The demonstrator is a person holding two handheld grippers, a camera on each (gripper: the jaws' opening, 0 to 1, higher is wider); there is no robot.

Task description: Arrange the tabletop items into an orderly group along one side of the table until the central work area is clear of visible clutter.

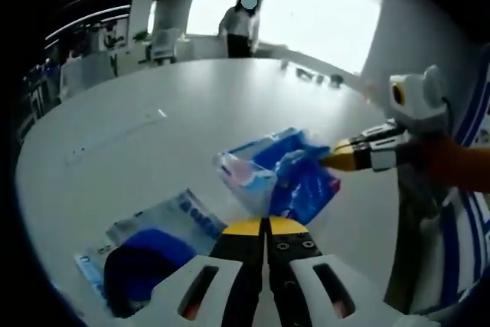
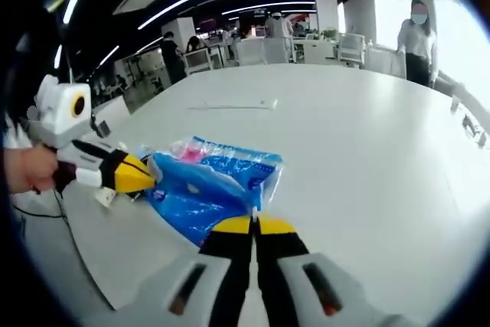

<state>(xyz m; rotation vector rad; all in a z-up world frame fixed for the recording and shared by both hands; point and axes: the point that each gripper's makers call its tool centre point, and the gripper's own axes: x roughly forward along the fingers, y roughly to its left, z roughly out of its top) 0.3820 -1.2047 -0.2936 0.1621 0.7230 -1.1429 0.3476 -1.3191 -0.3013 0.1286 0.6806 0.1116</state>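
Note:
A blue plastic bag (image 1: 295,170) with a pink and white end lies crumpled on the white table (image 1: 153,97). In the left gripper view my left gripper (image 1: 266,225) has its yellow tips pressed together at the bag's near corner. From the right, my right gripper (image 1: 337,157) pinches the bag's far edge. In the right gripper view the same bag (image 2: 207,185) stretches between my right gripper (image 2: 253,223), shut on its near corner, and my left gripper (image 2: 149,174), which meets its left end.
A flat pale packet with a dark blue item (image 1: 145,258) lies at the near left. A thin clear strip (image 1: 115,135) lies further out on the table; the same strip (image 2: 230,105) lies beyond the bag. A person (image 1: 241,24) stands past the far edge. Small items (image 1: 310,74) sit at the far right.

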